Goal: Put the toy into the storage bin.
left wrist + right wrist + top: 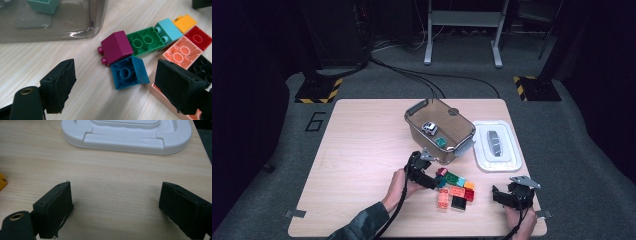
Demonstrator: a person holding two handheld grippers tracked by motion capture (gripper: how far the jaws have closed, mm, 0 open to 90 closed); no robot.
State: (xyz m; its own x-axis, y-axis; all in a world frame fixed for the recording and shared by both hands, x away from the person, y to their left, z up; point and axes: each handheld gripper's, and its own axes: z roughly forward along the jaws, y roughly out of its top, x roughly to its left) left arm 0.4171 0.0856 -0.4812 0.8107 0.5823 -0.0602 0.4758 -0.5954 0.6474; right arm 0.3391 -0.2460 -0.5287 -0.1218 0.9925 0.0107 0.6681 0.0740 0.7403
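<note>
Your left gripper (pixel 113 85), jaws wide and empty, frames a blue brick (pixel 128 72): square, hollow underside up, tilted against a magenta brick (pixel 116 47), just beside the clear bin (pixel 62 22). Your right gripper (pixel 116 211) gapes over bare table (pixel 112 180).

A pale wood-grain table (pixel 362 150) holds a smoky brown see-through box (pixel 439 129) and a white lid (pixel 497 145) with a grey handle. Toy bricks lie in a cluster: one magenta brick (pixel 116 47), one dark green brick (pixel 145 41), one blue brick (pixel 128 72), one turquoise brick (pixel 168 28), one yellow-orange brick (pixel 185 23), one red brick (pixel 200 37), one salmon brick (pixel 182 51). Both grippers are black.
</note>
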